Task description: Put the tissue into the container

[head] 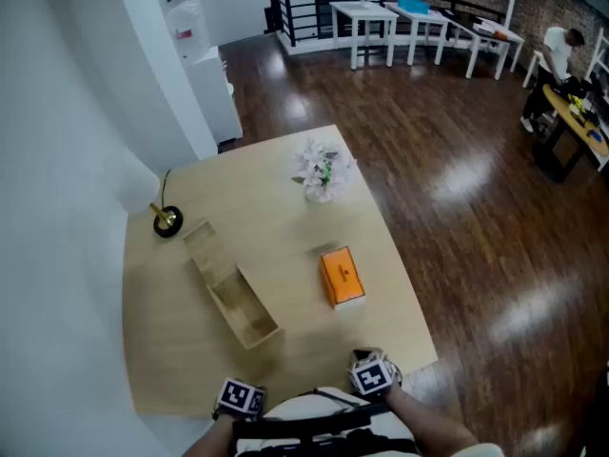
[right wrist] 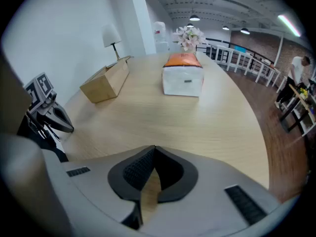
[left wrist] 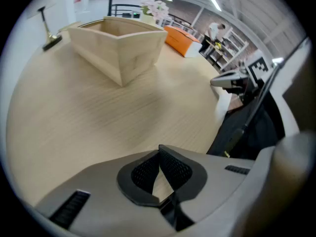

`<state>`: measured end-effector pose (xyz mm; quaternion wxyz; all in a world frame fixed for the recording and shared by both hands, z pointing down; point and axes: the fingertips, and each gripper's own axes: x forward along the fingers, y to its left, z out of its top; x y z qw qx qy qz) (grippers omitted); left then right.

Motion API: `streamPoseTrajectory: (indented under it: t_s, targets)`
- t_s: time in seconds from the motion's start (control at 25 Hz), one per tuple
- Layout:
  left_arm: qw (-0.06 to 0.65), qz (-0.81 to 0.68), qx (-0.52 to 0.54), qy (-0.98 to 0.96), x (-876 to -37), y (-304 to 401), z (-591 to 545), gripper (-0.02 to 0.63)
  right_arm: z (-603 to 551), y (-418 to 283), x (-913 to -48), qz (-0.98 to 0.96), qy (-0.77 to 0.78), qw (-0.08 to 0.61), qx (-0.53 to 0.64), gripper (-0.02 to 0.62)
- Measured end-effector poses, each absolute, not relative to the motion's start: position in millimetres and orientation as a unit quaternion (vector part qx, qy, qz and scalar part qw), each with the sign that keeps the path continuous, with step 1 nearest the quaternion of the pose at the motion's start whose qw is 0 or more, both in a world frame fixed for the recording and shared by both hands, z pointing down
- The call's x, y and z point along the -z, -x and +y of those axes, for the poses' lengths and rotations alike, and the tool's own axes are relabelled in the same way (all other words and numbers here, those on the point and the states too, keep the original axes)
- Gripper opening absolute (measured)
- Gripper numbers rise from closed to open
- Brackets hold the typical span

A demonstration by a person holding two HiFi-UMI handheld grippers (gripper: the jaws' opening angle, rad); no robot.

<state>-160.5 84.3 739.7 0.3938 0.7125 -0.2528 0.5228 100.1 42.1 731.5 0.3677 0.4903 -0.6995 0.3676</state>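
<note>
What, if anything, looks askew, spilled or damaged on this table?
Nothing stands out. The wooden container stands upright and open, the orange tissue pack lies flat beside it, apart, and the flowers stand upright. Nothing looks spilled or damaged.

The left gripper [left wrist: 159, 151] and right gripper [right wrist: 154, 149] sit side by side close to the person's body (marker cubes facing up), each with jaws pressed together, nothing between them
</note>
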Motion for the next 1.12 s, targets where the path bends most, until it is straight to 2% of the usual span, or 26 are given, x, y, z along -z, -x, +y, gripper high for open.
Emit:
streamPoseTrajectory:
  t_s: [0.16, 0.56, 1.0, 1.04, 1.12]
  targets:
    - [0.415, -0.321, -0.413, -0.744, -714, 141, 55, 0.0, 24, -119, -715, -0.701, -0.515, 0.339, -0.359, 0.009]
    - [0.353, -0.36, -0.278, -0.818, -621, 80, -5, 0.0, -10, -171, -684, -0.675, -0.575, 0.311, -0.343, 0.012]
    - [0.325, -0.343, -0.21, -0.856, -564, 32, -38, 0.005, -61, -176, -637, -0.705, -0.585, 0.28, -0.287, 0.158]
    - [0.322, -0.342, -0.208, -0.858, -561, 29, -40, 0.019, -65, -174, -635, -0.708, -0.583, 0.276, -0.288, 0.166]
    - [0.317, -0.338, -0.207, -0.862, -559, 23, -44, 0.092, -73, -172, -634, -0.713, -0.579, 0.27, -0.29, 0.188]
